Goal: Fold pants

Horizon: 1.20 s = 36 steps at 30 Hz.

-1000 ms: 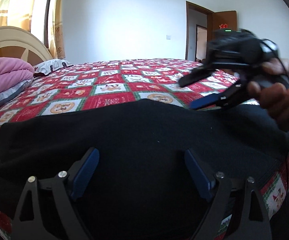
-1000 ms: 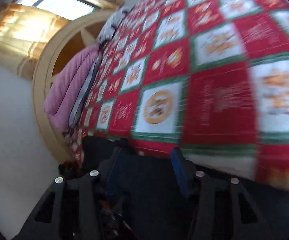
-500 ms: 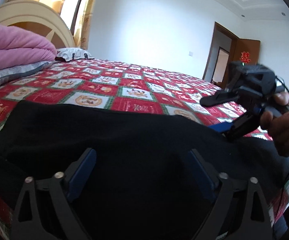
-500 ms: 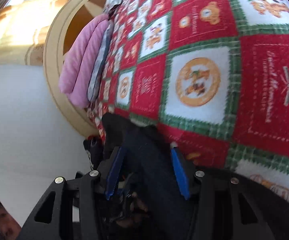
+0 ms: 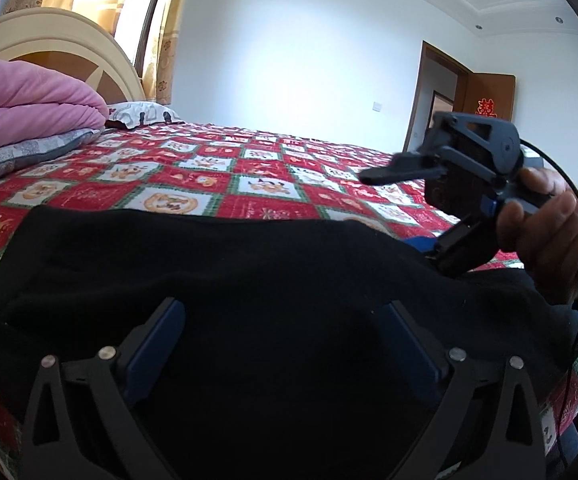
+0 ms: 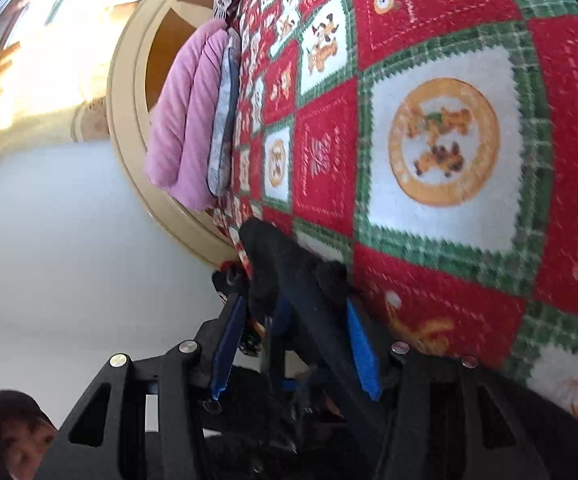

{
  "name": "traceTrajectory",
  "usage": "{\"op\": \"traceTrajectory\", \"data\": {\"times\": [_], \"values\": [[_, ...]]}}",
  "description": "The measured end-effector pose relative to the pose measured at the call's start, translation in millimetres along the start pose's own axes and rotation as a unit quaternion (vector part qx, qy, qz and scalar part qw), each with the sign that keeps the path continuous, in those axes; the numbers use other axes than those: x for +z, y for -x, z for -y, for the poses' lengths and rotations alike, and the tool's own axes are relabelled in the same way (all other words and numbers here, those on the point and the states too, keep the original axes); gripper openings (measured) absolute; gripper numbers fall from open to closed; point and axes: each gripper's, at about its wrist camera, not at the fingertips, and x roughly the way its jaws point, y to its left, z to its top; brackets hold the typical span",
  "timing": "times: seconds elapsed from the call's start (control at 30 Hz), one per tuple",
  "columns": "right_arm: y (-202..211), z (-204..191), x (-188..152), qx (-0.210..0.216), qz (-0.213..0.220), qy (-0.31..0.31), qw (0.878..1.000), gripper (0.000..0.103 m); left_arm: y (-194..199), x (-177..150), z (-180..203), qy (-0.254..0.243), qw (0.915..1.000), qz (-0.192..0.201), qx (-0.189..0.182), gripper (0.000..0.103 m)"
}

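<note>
I see black soft-fabric pants [image 5: 273, 280] lying spread across the near bed edge; apparently folded, layers indistinct.

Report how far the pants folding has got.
Done: the black pants lie spread along the near edge of the patterned bedspread. In hand: the left tongs have just been opening and hover wide over the cloth; the right tongs straddle a raised fold at the far end, grip unclear. Left: no finished fold shows yet.
</note>
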Motion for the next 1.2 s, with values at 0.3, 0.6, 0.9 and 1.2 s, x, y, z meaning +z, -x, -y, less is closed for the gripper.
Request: {"op": "traceTrajectory", "data": {"times": [0.3,0.6,0.9,1.2], "values": [[-16,-2,6,0.041,0.02,-0.016,0.999,0.052,-1,0,1,-0.003,1.0,0.001,0.0,0.103],[-18,4,3,0.007,0.054,-0.024,0.998,0.008,-1,0,2,-0.006,1.0,0.001,0.001,0.103],[16,-46,-2,-0.088,0.137,0.072,0.984,0.003,-4,-1,7,-0.02,0.9997,-0.004,0.014,0.103],[9,-15,15,-0.172,0.152,0.067,0.971,0.002,-4,-3,7,-0.022,0.9996,-0.003,0.016,0.103]]}}
